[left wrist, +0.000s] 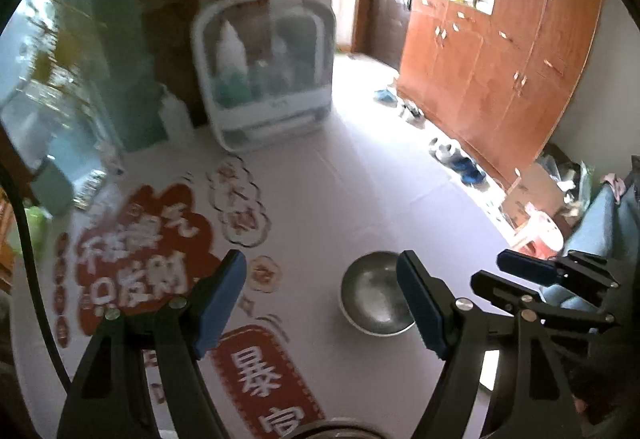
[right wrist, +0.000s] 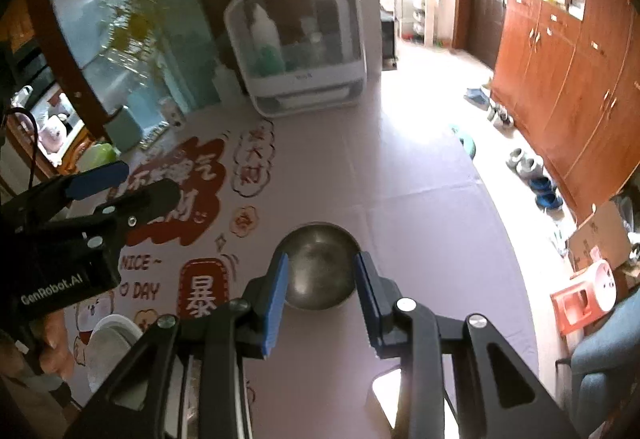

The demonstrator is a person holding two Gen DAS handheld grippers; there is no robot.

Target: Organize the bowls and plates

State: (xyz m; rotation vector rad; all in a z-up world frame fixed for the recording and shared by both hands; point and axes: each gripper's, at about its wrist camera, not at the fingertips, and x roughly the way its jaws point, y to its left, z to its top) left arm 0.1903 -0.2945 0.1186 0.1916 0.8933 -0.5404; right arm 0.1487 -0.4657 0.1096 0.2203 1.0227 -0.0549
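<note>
The steel bowl [right wrist: 318, 266] sits alone on the slick surface [right wrist: 420, 239]; your right hand-held gripper [right wrist: 322, 303], released and empty, could skid it away if it closes off-centre.

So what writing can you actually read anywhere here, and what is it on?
"GenRobot.AI": left gripper, on its body.
"NICE~ DAY": tablecloth.
"暴": red badge on the tablecloth.
"大财": cloud shape, roughly legible.
Large red patch: characters too blurred.
Logo on the white rack: too small.
</note>
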